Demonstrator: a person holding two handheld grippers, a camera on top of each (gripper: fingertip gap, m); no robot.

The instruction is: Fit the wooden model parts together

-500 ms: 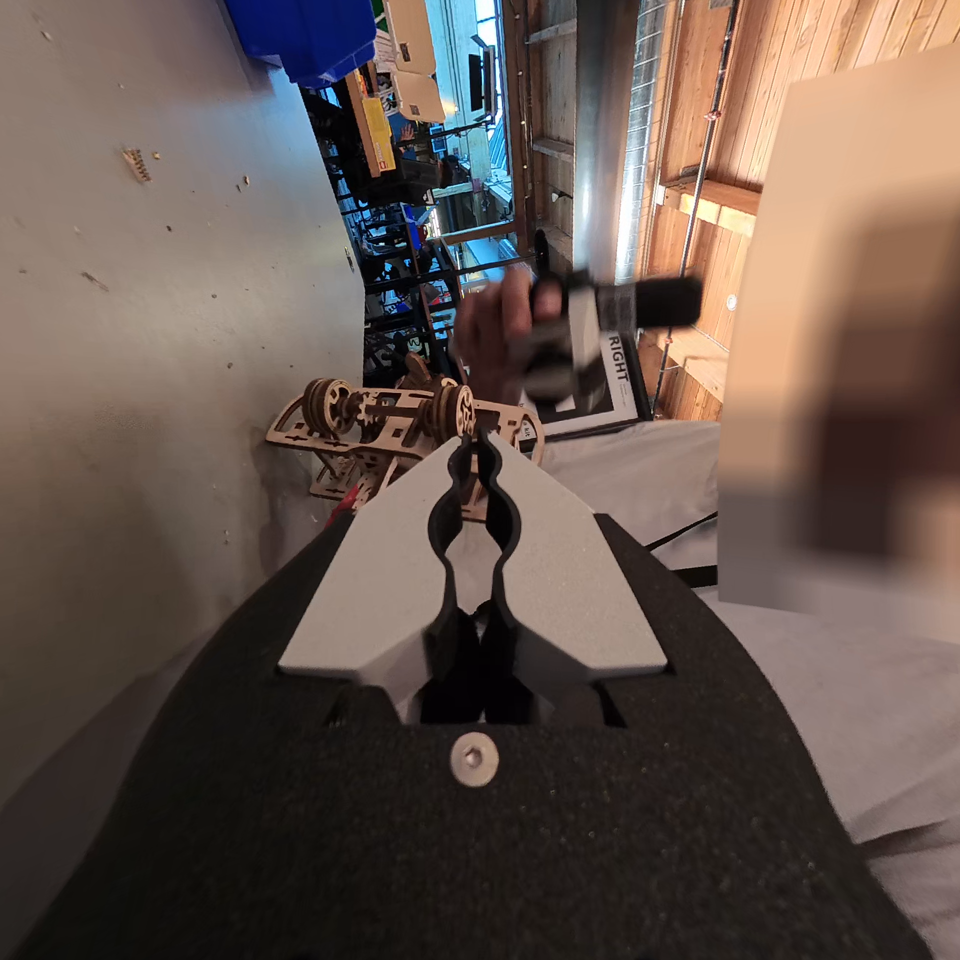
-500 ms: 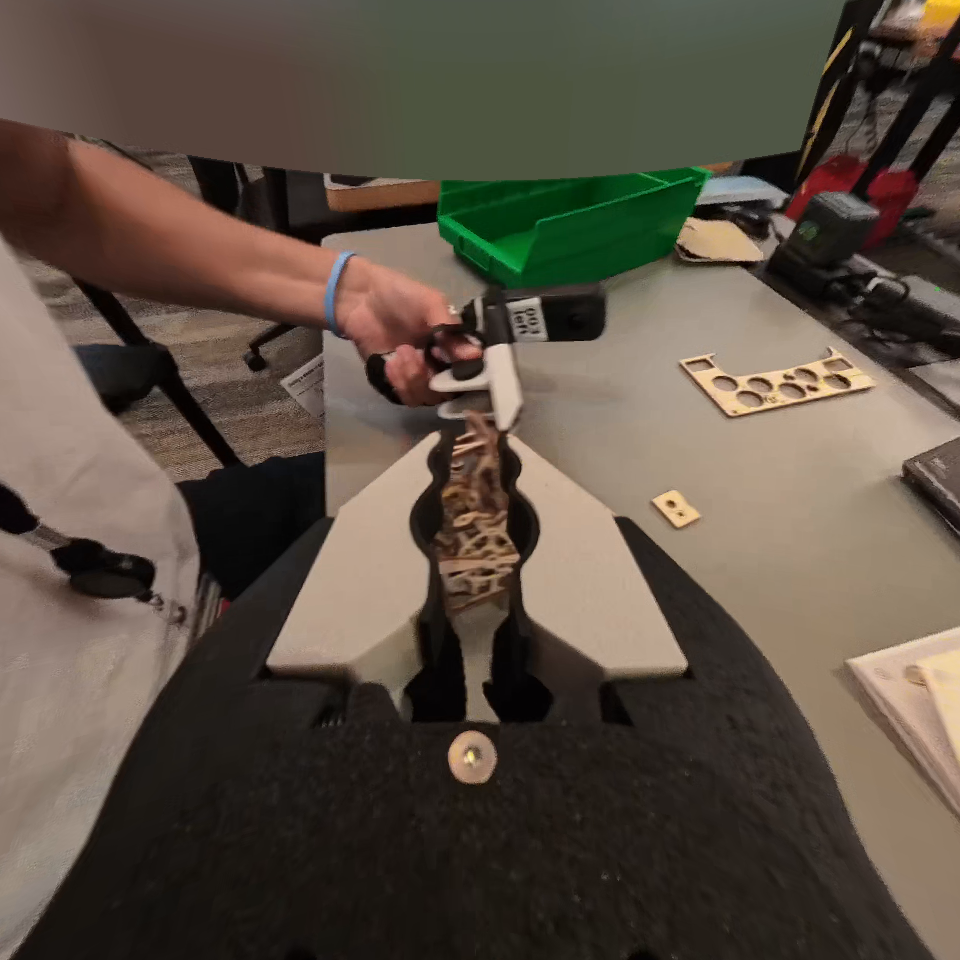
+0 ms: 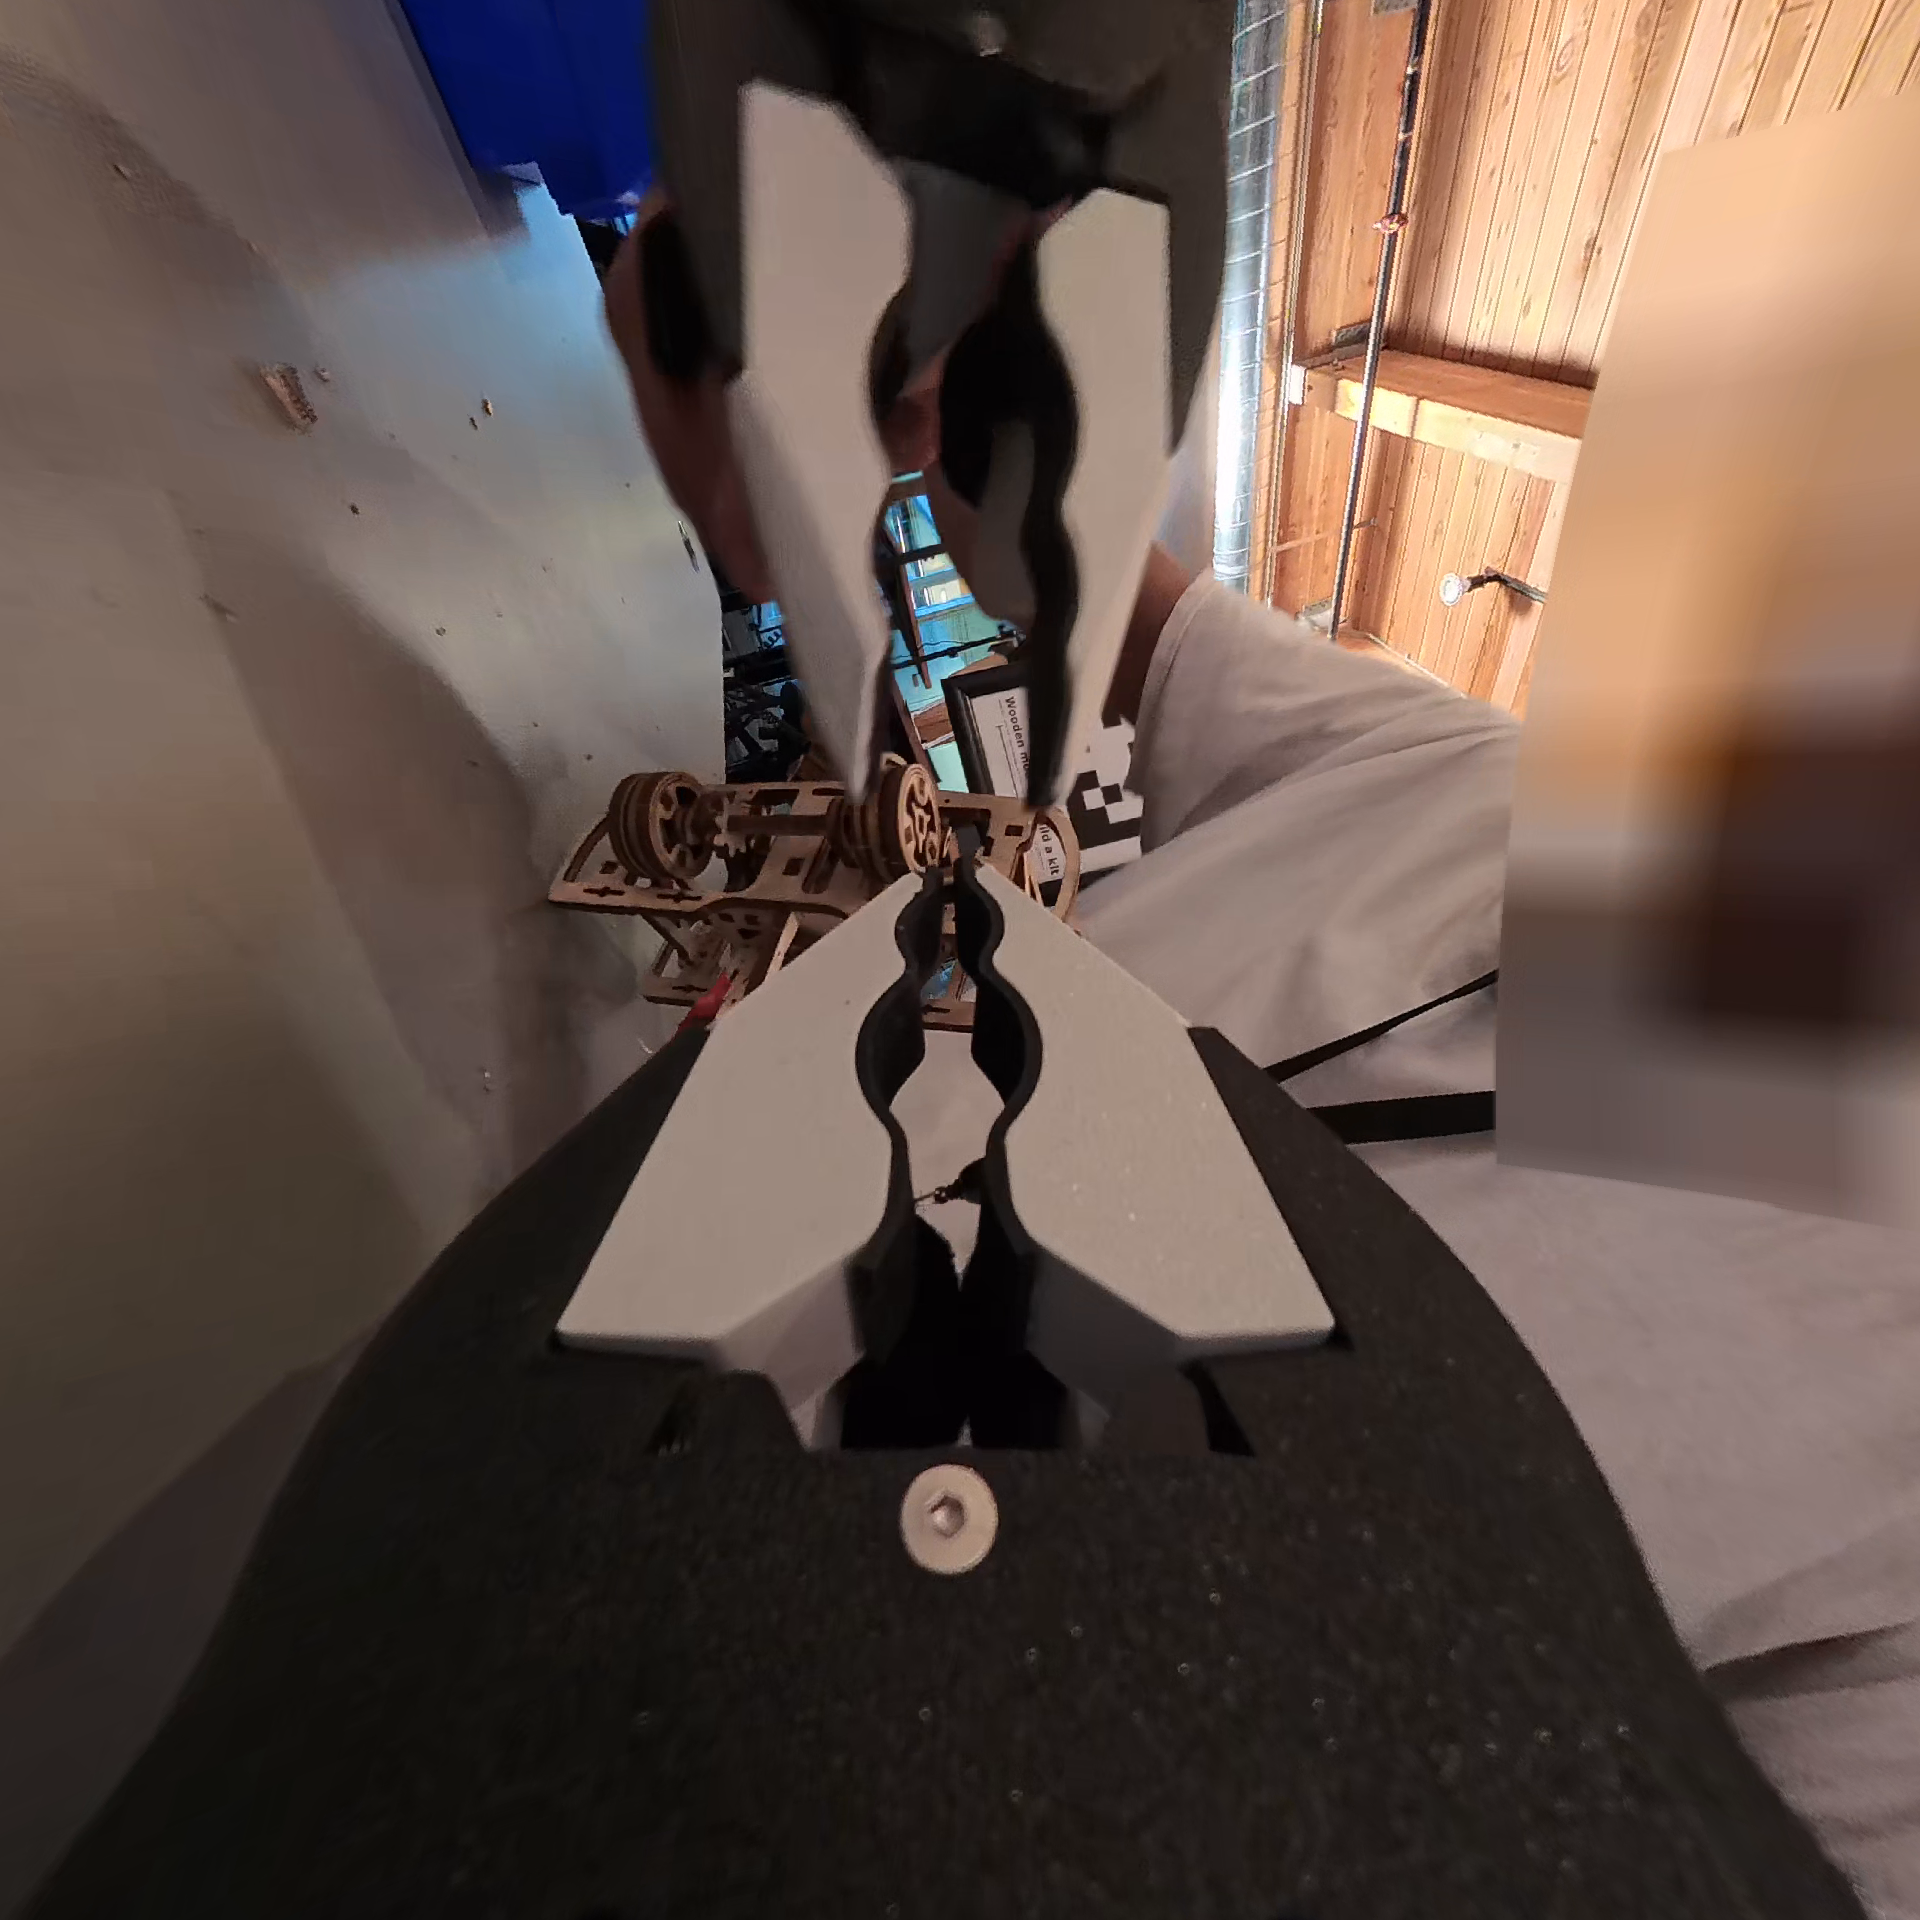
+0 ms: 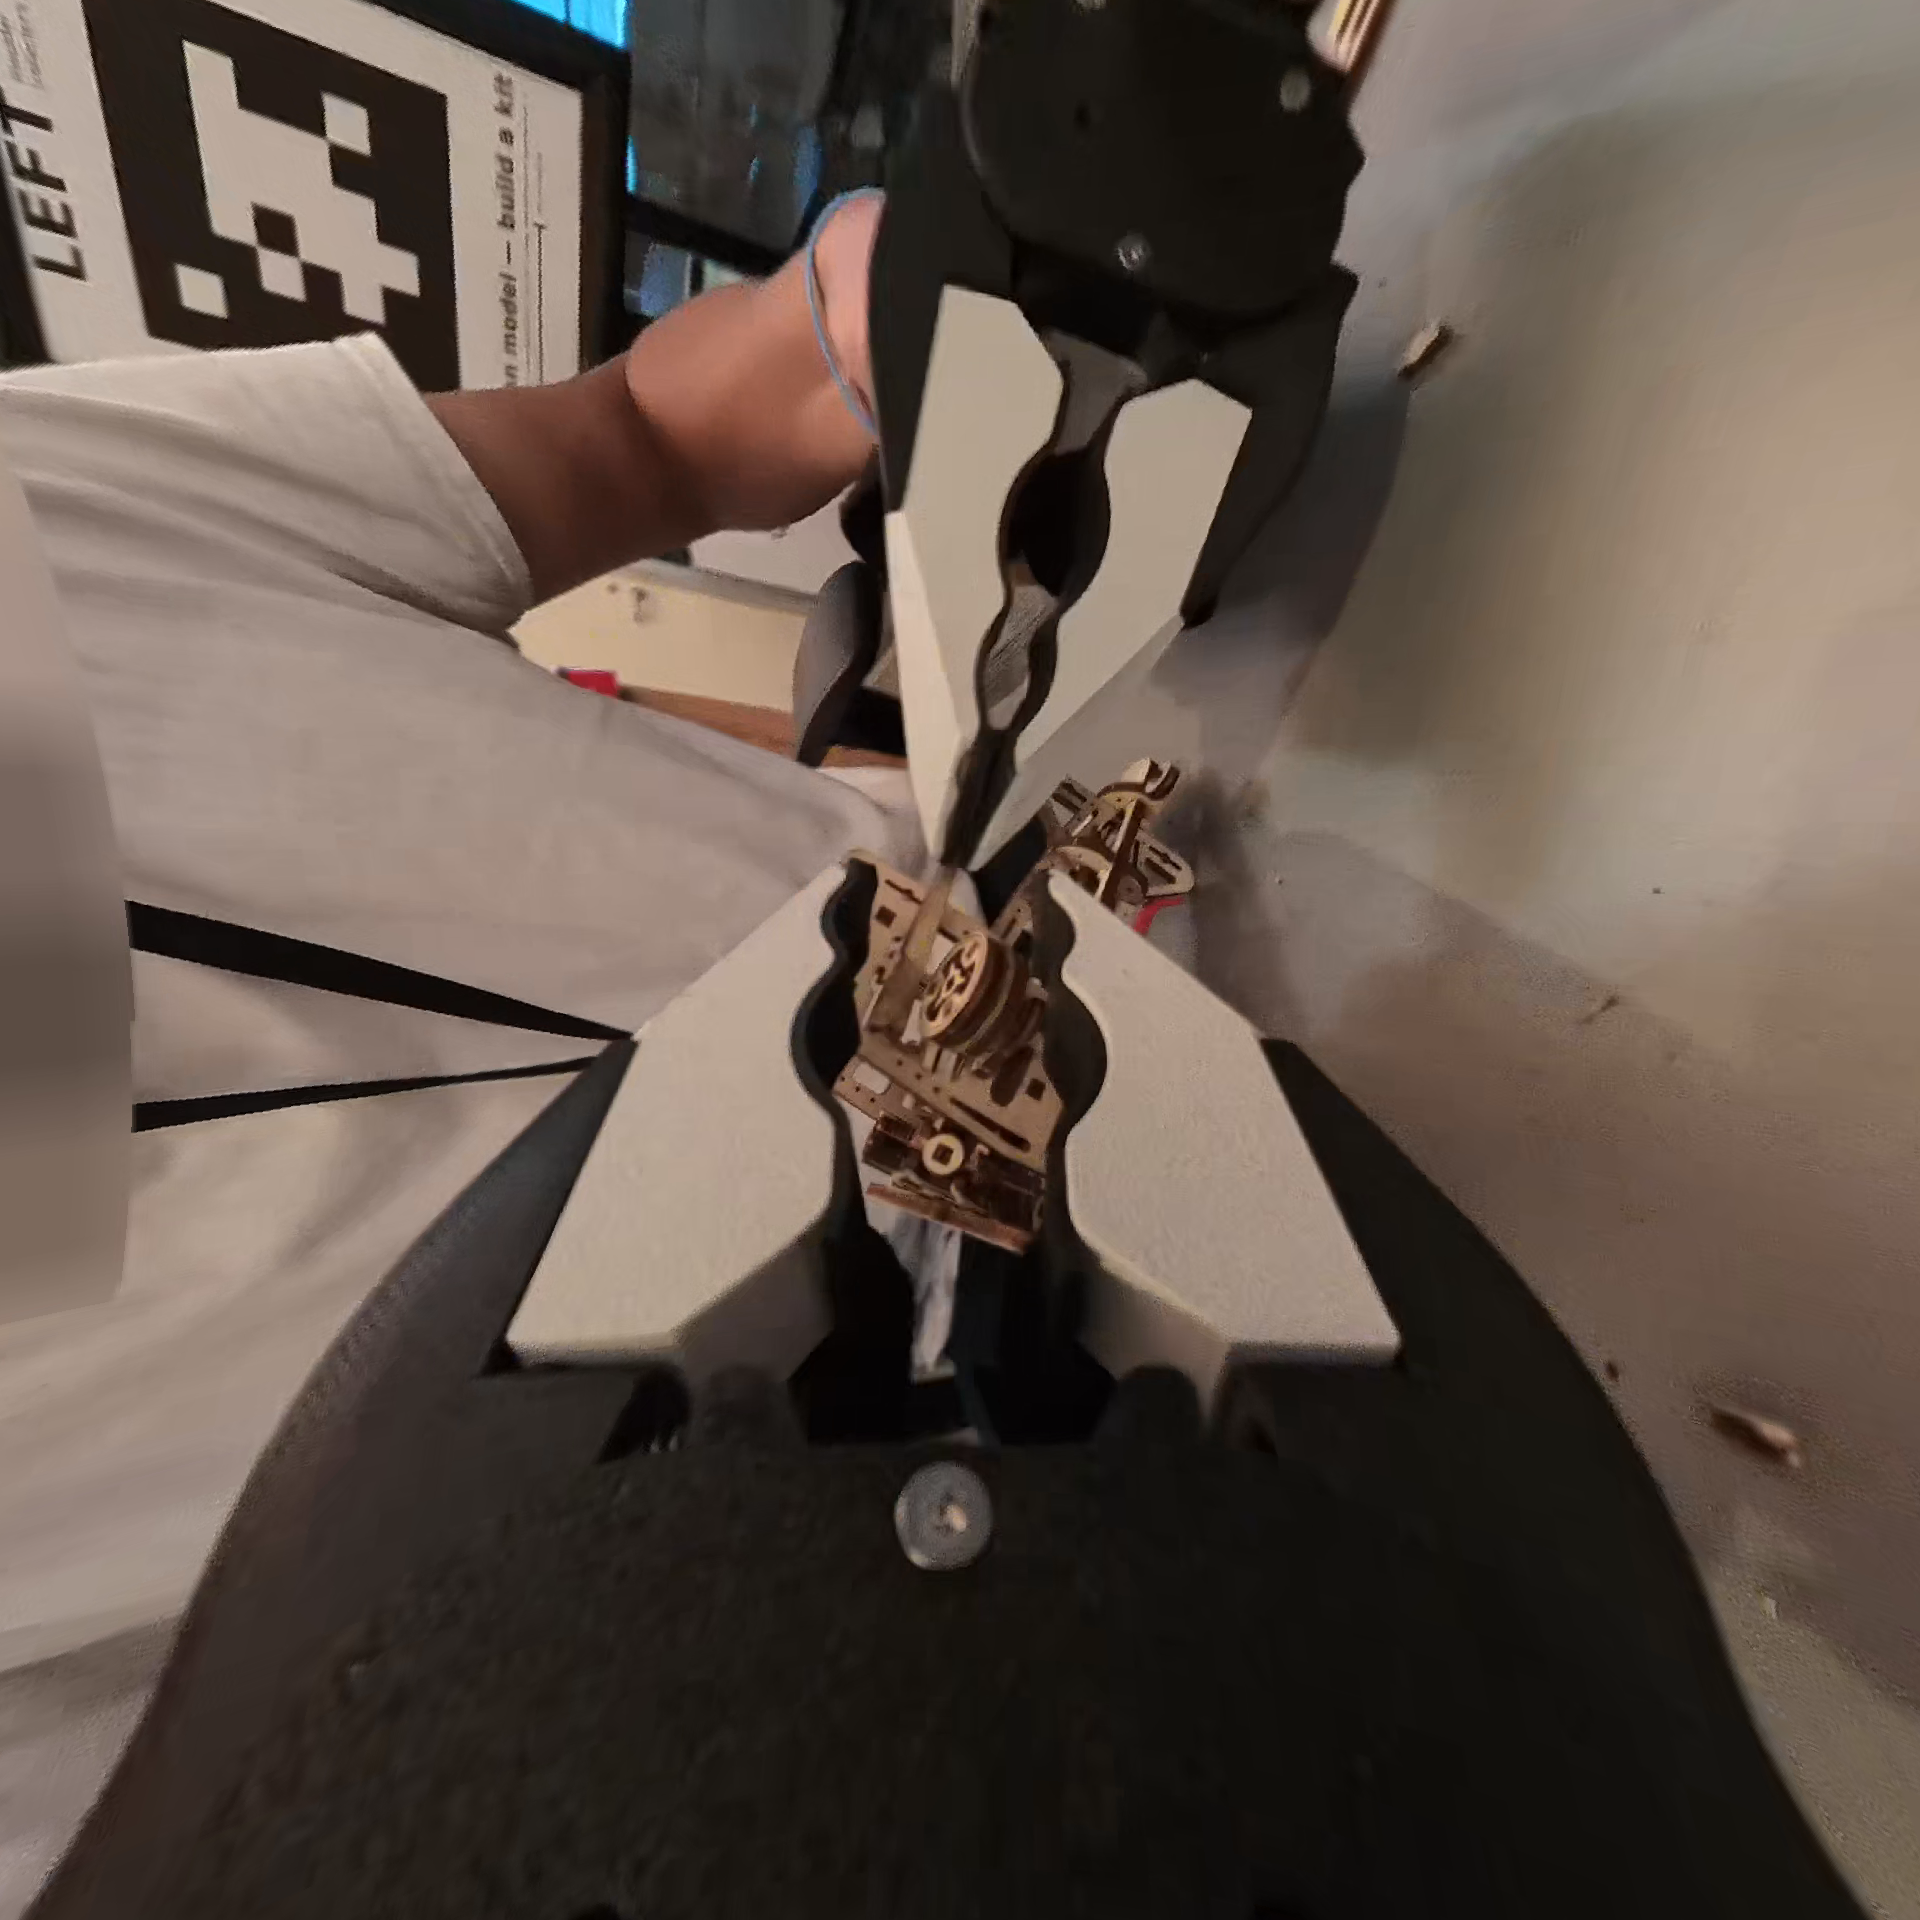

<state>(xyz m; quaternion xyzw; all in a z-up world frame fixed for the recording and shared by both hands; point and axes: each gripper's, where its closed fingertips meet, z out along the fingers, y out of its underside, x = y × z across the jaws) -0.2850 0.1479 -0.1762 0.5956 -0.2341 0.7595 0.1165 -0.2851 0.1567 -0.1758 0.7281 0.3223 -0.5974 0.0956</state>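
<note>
Pale laser-cut wooden model (image 4: 951, 1049), edges scorched brown; matt grey plastic claw fingers (image 3: 769, 1143); rough black foam-like claw body (image 3: 935, 1714).

Surface: we see a grey table (image 3: 260, 831), speckled with small wood crumbs.
Top left: a blue bin (image 3: 520, 94) at the table's far end.
Right side: a wood-plank wall (image 3: 1455, 312) behind a corrugated metal duct (image 3: 1252, 312).
Behind: we make out a framed black-and-white marker sign (image 4: 301, 187).
</note>
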